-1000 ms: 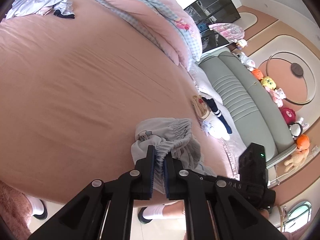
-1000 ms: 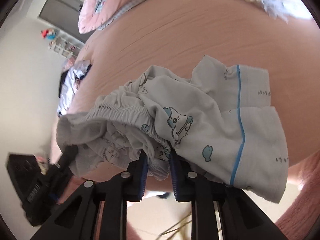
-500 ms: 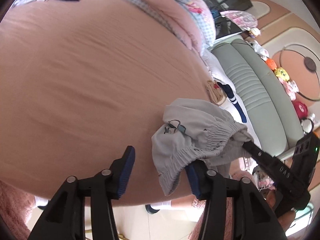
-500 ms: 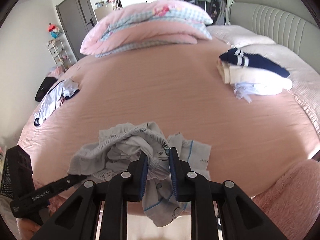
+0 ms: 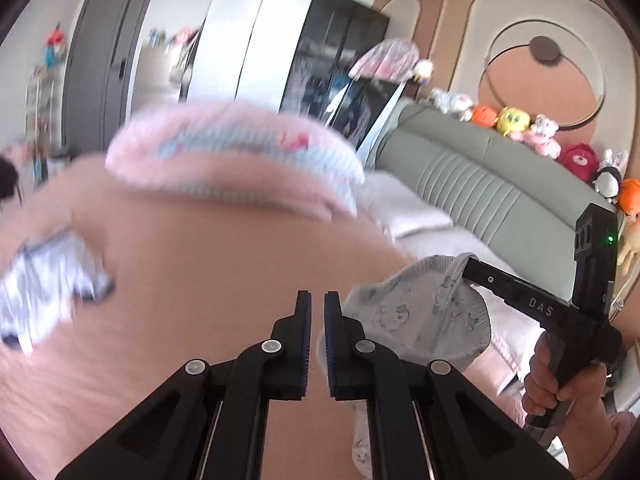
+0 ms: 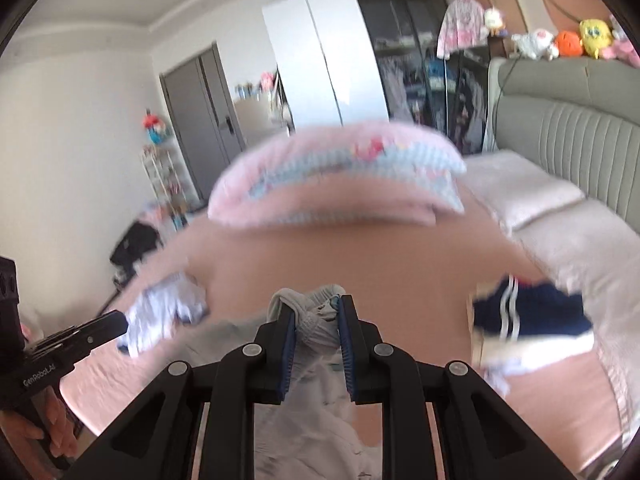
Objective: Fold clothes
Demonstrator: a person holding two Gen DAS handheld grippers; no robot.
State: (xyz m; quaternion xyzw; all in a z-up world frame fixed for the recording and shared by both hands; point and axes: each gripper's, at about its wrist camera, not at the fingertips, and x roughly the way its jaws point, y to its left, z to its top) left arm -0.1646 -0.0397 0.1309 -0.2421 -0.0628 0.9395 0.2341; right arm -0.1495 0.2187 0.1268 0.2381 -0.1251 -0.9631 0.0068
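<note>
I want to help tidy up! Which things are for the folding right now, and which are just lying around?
For the folding:
- the grey shorts, pinched in the right tongs
- the left tongs, shut with nothing between them
- the pink bed

Just lying around:
- the quilt
- the pile of folded clothes
- the crumpled clothes
- the soft toys

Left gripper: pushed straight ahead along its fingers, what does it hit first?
Probably the pink bedsheet. The left gripper is shut on nothing and pointing slightly downward over bare sheet; the folded pink quilt lies beyond. Blur makes depth uncertain.
</note>
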